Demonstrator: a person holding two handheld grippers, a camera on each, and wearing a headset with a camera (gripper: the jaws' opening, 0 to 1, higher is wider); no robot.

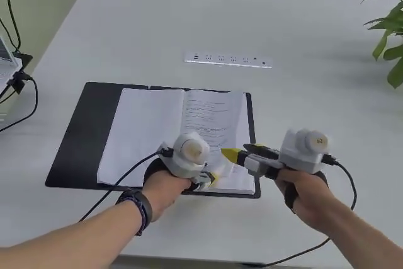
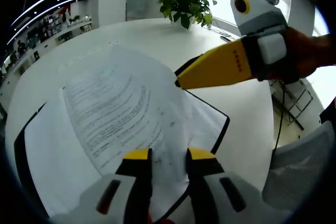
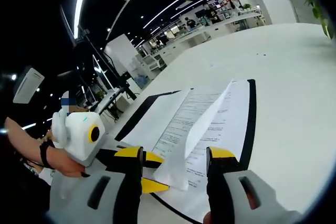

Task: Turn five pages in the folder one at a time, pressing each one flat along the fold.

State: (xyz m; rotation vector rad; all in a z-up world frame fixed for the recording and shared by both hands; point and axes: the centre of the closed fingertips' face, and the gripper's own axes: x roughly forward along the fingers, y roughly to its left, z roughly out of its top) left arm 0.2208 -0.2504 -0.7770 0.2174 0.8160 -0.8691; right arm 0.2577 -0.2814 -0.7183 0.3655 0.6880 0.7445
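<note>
Folder [image 1: 75, 149], black and open, lies flat near the front edge of the white worktop [image 1: 189, 17]. We see one printed page [image 2: 121, 108] raised off its right-hand stack. The left tongs [image 2: 169, 156] pinch that page's lower edge. The right tongs [image 3: 176, 156] stand parted, one jaw on either side of the raised sheet. Beyond sits a power strip [image 1: 228, 60], and a plant [image 1: 390, 29] stands at the far right.

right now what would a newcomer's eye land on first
An open black folder of white printed sheets lies on the white table. At its near right corner the yellow-tipped left gripper pinches a lifted sheet, with the yellow-tipped right gripper open, aimed at it.
</note>
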